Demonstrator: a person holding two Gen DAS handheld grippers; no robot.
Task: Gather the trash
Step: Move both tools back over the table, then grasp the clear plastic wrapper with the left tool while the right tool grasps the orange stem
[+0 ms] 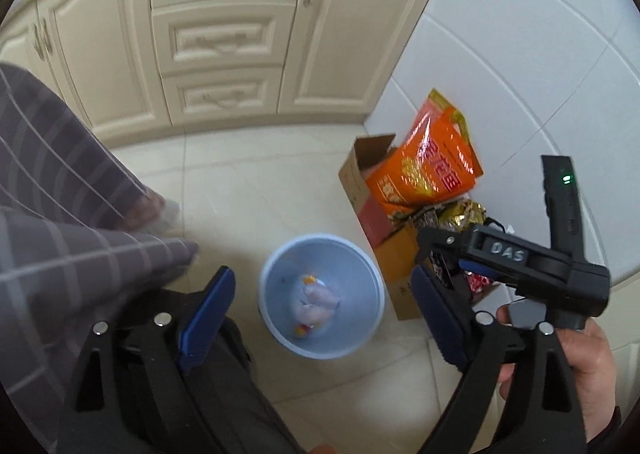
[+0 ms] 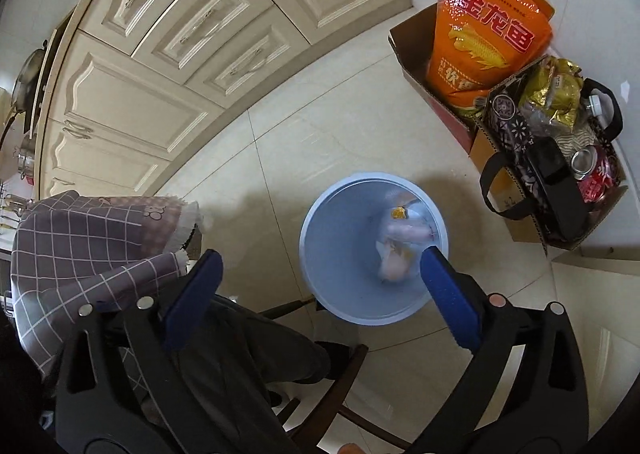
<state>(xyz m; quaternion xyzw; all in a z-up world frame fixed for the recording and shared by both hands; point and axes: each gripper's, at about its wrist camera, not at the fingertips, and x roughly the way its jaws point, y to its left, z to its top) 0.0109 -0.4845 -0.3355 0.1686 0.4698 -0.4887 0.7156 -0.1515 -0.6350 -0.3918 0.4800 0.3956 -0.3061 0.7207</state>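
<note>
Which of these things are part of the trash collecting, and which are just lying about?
Part of the job:
- blue bin
- crumpled trash in it
- left gripper, open
- right gripper, open

Just lying about:
- orange bag
- cardboard boxes
- cabinets
- checked cloth

Cream panelled kitchen cabinets (image 1: 224,34) with three stacked drawers (image 2: 208,20) stand on a glossy pale tiled floor (image 1: 248,190), beside a white tiled wall (image 1: 520,54).

Trash (image 2: 394,250) lies in bin (image 2: 320,250), boxes (image 2: 408,54) to its right.
</note>
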